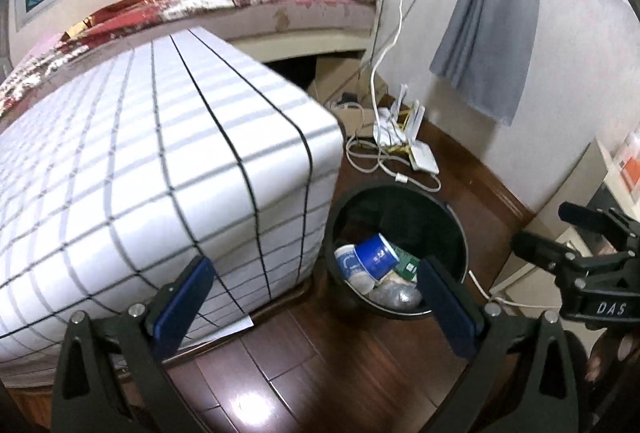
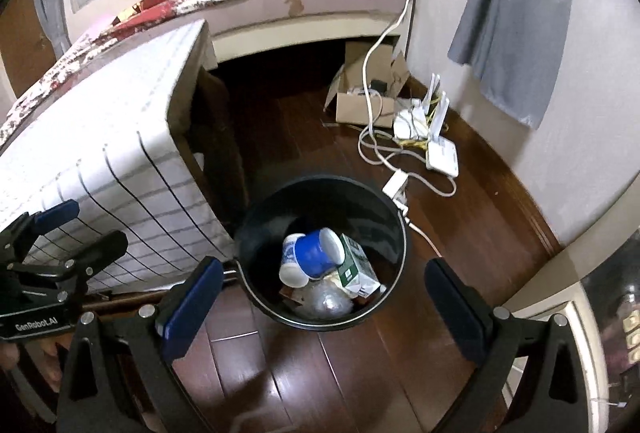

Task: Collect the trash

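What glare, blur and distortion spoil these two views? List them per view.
Left wrist view: white glare patch on the dark wooden floor; fisheye bends the grid-patterned white cover; its near edge is smeared. Right wrist view: faint sheen on the floor; the round black trash bin stays fairly sharp; black vignette in the corners.

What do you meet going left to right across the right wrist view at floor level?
Left gripper → checked cloth cover → black trash bin → white router.
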